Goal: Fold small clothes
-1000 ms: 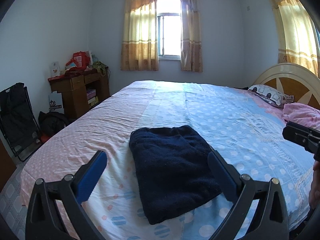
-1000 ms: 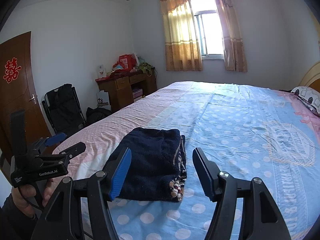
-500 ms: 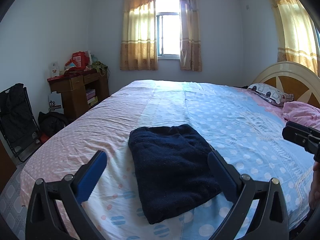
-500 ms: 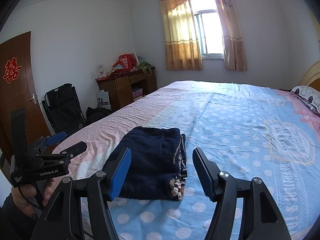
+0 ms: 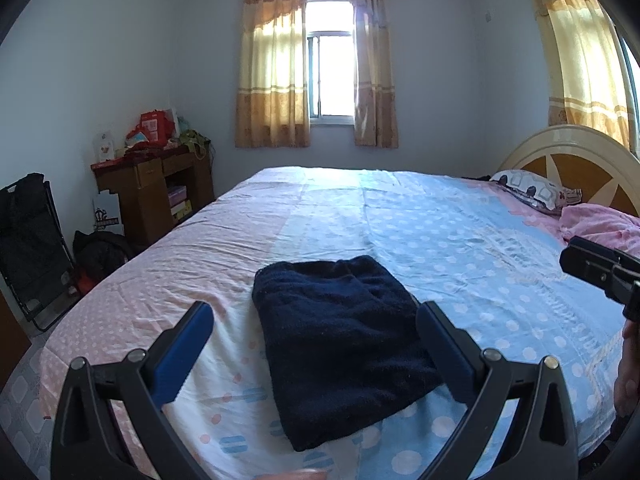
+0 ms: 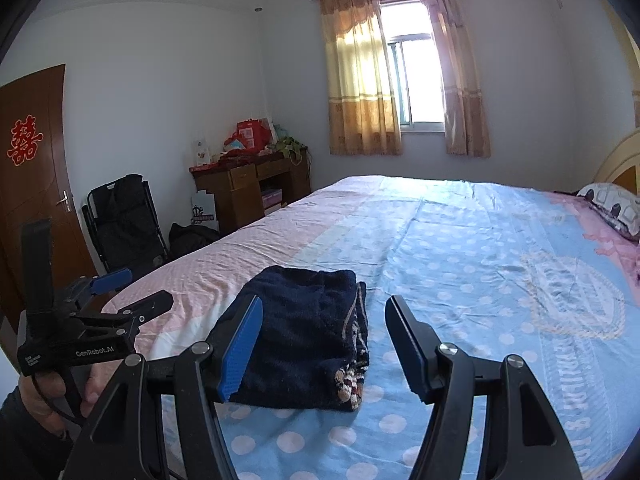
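A dark navy garment [image 5: 344, 340] lies folded into a flat rectangle on the bed [image 5: 460, 240], near its front edge. In the right wrist view the garment [image 6: 308, 336] shows a striped knit edge at its near right corner. My left gripper [image 5: 316, 344] is open and empty, held above the garment's near end. My right gripper [image 6: 324, 344] is open and empty, just right of the garment and above it. The left gripper also shows in the right wrist view [image 6: 132, 292], and the right gripper's tip shows in the left wrist view [image 5: 600, 272].
The bed has a pink and blue dotted sheet, with a pillow [image 5: 532, 192] and a pink blanket [image 5: 600, 224] by the headboard [image 5: 576, 160]. A wooden desk [image 5: 156, 192], a black folding chair [image 5: 28, 240] and a door [image 6: 28, 184] stand left of the bed.
Both views have shifted very slightly; the garment and both open grippers stay where they were.
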Action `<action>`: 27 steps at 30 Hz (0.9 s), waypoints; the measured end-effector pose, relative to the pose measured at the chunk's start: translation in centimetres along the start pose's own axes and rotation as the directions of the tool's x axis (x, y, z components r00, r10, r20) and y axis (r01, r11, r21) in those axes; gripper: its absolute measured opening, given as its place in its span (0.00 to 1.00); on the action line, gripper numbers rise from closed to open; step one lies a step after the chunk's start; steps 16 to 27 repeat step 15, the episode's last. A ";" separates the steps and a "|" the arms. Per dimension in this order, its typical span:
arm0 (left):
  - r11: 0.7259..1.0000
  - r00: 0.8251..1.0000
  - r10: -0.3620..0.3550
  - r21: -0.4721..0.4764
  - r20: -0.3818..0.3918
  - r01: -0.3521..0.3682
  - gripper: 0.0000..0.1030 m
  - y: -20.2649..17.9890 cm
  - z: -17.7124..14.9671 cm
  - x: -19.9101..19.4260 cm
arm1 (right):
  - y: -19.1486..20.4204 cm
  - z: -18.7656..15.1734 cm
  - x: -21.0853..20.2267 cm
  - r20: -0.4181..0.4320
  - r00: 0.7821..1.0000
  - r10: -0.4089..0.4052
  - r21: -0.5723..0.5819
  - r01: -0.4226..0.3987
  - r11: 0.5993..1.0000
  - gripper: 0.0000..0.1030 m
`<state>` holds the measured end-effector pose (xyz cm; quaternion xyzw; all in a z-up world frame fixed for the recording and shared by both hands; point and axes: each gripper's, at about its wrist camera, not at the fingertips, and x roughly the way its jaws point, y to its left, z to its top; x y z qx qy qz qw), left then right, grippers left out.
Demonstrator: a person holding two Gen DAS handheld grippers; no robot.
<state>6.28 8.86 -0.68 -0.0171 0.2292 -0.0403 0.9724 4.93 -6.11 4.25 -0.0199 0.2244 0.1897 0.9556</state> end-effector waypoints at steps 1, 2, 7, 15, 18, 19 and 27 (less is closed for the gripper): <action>1.000 1.000 0.002 -0.003 0.001 -0.002 1.00 0.0 0.1 0.0 | 0.1 0.0 0.0 0.000 1.000 0.000 -0.002 0.000 1.000 0.63; 1.000 1.000 0.002 -0.004 -0.001 -0.002 1.00 0.1 0.1 0.0 | 0.1 0.0 0.1 -0.002 1.000 0.000 -0.005 0.000 1.000 0.63; 1.000 1.000 0.005 -0.007 -0.008 -0.005 1.00 0.3 0.1 0.2 | 0.3 0.0 0.1 -0.001 1.000 0.005 -0.015 -0.005 1.000 0.63; 1.000 1.000 0.012 -0.011 -0.011 -0.012 1.00 0.6 -0.1 0.4 | 0.6 -0.2 0.5 -0.014 1.000 0.011 -0.024 -0.011 1.000 0.63; 1.000 1.000 0.012 -0.011 -0.011 -0.012 1.00 0.6 -0.1 0.4 | 0.6 -0.2 0.5 -0.014 1.000 0.011 -0.024 -0.011 1.000 0.63; 1.000 1.000 0.012 -0.011 -0.011 -0.012 1.00 0.6 -0.1 0.4 | 0.6 -0.2 0.5 -0.014 1.000 0.011 -0.024 -0.011 1.000 0.63; 1.000 1.000 0.012 -0.011 -0.011 -0.012 1.00 0.6 -0.1 0.4 | 0.6 -0.2 0.5 -0.014 1.000 0.011 -0.024 -0.011 1.000 0.63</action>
